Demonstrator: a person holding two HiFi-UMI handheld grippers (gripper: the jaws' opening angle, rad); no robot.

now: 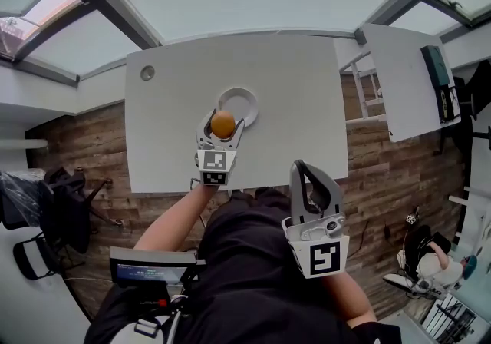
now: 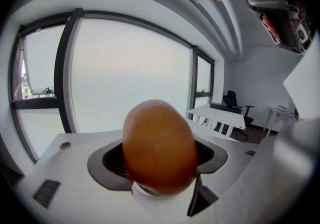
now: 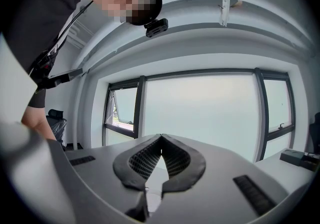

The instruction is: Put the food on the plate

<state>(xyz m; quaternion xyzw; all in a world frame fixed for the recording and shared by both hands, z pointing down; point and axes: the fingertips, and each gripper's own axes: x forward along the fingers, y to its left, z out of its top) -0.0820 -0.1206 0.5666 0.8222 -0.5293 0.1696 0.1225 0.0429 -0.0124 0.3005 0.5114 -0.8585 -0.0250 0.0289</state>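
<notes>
Nearest item: right gripper (image 1: 298,167), held close in front of my dark clothing, off the near edge of the worktop (image 1: 291,89). Its fingers were drawn together with the tips touching and nothing between them. In its own view the dark ribbed pads (image 3: 142,160) met at a point against a bright window (image 3: 200,113). Next item: left gripper (image 1: 222,121), reached out over the worktop, fingers clamped on the food (image 1: 222,124), one on each side. The food was one egg-shaped piece, orange-brown, smooth with fine specks. In the left gripper view it (image 2: 159,148) stood on end and filled the gap between the pads (image 2: 107,160). Plate (image 1: 249,97): white, round, near the middle of the worktop. In the head view the food overlapped its near left rim, carried in the fingers and not lying on the plate; how high it hung could not be told. Worktop: white, rectangular, with a round grommet (image 1: 147,72) near its far left corner. Surroundings: a second white table (image 1: 399,81) to the right carrying a dark device (image 1: 437,77), a wood-plank floor (image 1: 376,173), and dark chairs (image 1: 69,196) at the left.
</notes>
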